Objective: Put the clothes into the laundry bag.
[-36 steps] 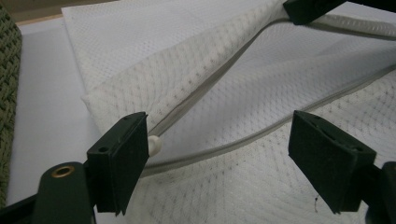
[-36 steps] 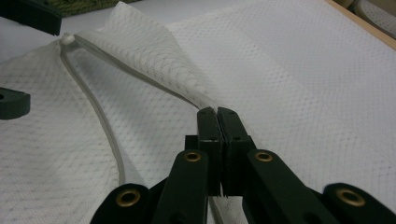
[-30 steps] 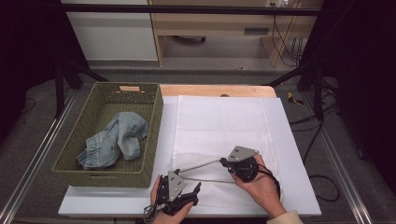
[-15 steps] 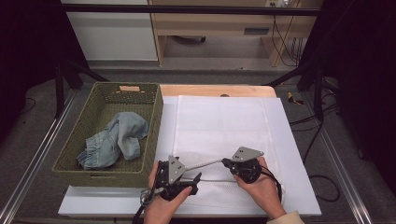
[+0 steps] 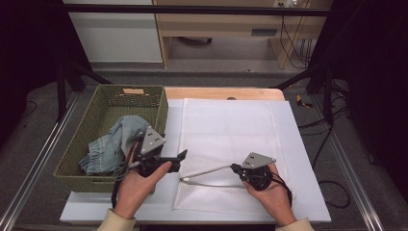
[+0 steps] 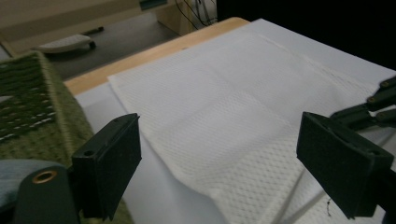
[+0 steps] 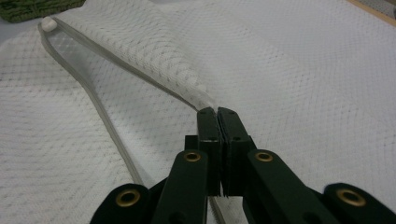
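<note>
- Fingers of the right gripper (image 7: 218, 114) are pressed together on the upper edge of the white mesh bag (image 5: 231, 139), at the bag's open mouth; in the right gripper view the hem is seen pinched between the two black pads.
- Fingers of the left gripper (image 6: 219, 163) are spread wide, and nothing is held between them; in the left gripper view the mesh bag is seen through the gap.
- The mesh bag is laid flat on the white table (image 5: 308, 159), just right of the green basket (image 5: 96, 120), with its open end toward the person.
- The pinched upper edge is lifted off the lower layer, so that a narrow opening is formed; its pale rim (image 7: 93, 100) is seen running from the right gripper's pads away toward the basket side.
- In the high view the lifted rim is stretched as a thin white line from the right gripper (image 5: 234, 168) toward the left gripper (image 5: 182, 155), and is ended in a small loop short of it.
- The left gripper is held in a hand (image 5: 137, 185) just beside the basket's near right corner, above the bag's near left corner, apart from the mesh.
- The right gripper is held in a hand (image 5: 269, 192) over the bag's near right part, well apart from the basket.
- A blue denim garment (image 5: 113, 144) is lain crumpled inside the basket, against its near wall.
</note>
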`<state>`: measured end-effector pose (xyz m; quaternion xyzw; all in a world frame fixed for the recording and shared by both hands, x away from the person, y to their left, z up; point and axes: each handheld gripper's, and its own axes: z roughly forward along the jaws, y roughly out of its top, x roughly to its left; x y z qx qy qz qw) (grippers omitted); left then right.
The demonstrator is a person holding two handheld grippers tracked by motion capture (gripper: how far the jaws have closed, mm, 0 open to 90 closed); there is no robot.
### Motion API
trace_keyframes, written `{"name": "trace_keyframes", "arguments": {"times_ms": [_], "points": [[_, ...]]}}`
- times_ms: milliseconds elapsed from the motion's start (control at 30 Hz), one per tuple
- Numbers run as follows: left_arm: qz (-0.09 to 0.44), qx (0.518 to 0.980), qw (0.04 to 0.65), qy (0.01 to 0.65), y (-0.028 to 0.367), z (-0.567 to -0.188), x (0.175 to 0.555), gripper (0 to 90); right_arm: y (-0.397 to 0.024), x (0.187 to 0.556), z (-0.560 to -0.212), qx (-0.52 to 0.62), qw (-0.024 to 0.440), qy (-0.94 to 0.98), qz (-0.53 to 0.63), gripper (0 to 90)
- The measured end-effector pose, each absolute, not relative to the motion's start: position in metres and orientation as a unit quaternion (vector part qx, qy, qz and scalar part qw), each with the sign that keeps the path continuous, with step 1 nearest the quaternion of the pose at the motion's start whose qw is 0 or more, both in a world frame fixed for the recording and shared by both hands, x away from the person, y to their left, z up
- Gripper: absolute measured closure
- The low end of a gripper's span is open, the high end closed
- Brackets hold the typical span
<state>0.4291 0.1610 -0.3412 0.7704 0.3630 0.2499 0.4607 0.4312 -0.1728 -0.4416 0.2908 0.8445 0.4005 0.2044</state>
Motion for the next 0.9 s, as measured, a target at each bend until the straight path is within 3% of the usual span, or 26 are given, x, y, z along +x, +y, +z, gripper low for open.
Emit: {"name": "trace_keyframes", "arguments": {"times_ms": [267,633,900], "points": [[0.297,0.741,0.457,0.393,0.205,-0.329,0.422,13.2,-0.176,0.429,-0.44,0.289,0.208,0.842,0.404,88.9],[0.289,0.755,0.422,0.41,0.218,-0.334,0.427,8.5,-0.175,0.428,-0.441,0.291,0.207,0.842,0.403,88.9],[0.295,0.778,0.362,0.421,0.226,-0.33,0.441,6.5,-0.179,0.426,-0.443,0.292,0.205,0.842,0.405,89.0]]}}
